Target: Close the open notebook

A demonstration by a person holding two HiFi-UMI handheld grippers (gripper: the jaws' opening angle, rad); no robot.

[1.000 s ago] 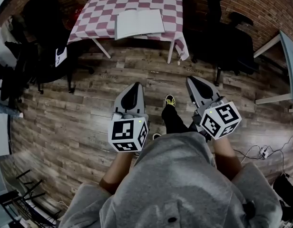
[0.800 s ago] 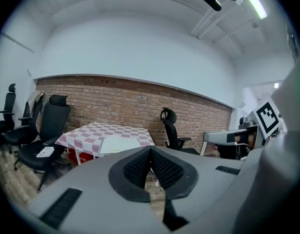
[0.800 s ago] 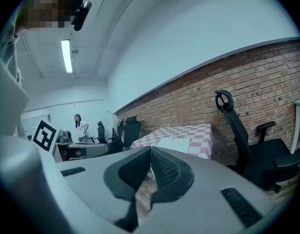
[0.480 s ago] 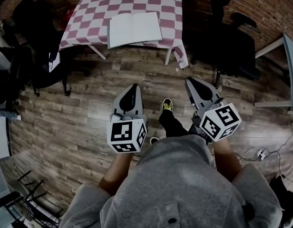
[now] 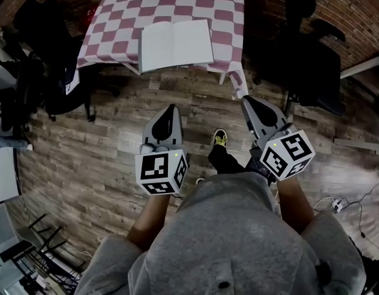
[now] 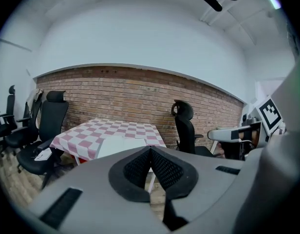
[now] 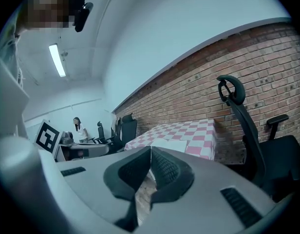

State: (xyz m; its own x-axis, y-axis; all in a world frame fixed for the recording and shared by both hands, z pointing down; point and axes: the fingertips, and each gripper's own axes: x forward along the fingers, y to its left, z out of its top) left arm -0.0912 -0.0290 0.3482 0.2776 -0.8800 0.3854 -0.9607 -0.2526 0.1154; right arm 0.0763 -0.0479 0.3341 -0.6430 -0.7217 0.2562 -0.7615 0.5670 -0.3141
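Observation:
An open white notebook point(image 5: 175, 43) lies flat near the front edge of a table with a pink-and-white checked cloth point(image 5: 128, 17). In the left gripper view the notebook point(image 6: 121, 146) shows just beyond the jaws. The right gripper view shows the notebook point(image 7: 164, 145) past its jaw tips too. My left gripper point(image 5: 171, 109) and right gripper point(image 5: 245, 101) hover over the wooden floor, well short of the table. Both are shut, jaws pressed together with nothing between them.
Black office chairs stand left point(image 5: 42, 60) and right point(image 5: 312, 60) of the table, before a brick wall point(image 6: 140, 101). A white desk corner point(image 5: 368, 66) juts in at far right. Cables point(image 5: 343, 204) lie on the floor. A person point(image 7: 78, 129) stands far off.
The table and notebook have drawn nearer and lower in the head view as I walked toward them. Both grippers stay shut and hold the same pose ahead of me.

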